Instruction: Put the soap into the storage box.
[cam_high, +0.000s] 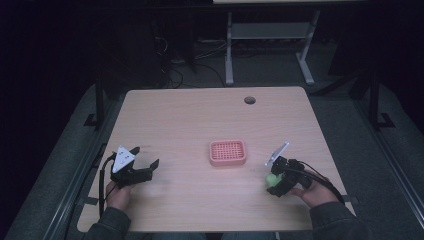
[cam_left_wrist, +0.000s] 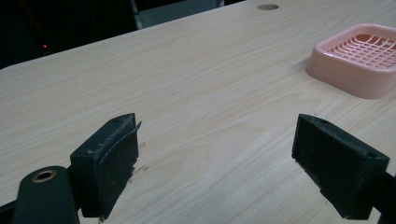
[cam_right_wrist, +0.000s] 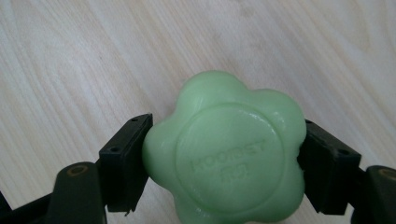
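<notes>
Wooden table (cam_high: 200, 120), pale with fine grain, is occupying the centre of the high view. Pink soap dish (cam_high: 227, 152), a rounded rectangle with a grid-slotted floor, is sitting just right of the frame's centre; it is also appearing at the upper right of the left gripper view (cam_left_wrist: 357, 58). Left gripper (cam_high: 145, 162) is resting at the lower left of the high view, well apart from the dish, its jaws standing wide apart with nothing between them and bare tabletop showing through the gap in the left gripper view (cam_left_wrist: 215, 154). Right gripper (cam_high: 273, 181) is sitting at the lower right of the high view, its jaws pressing on either side of the green soap (cam_right_wrist: 224, 149). The soap is a pale, glossy green bar shaped like a rounded flower with soft lobes, carrying a raised circular disc with embossed lettering too faint to read. It is lying in the lower centre of the right gripper view and showing as a small green spot (cam_high: 272, 178) in the high view, near the dish's lower right.
</notes>
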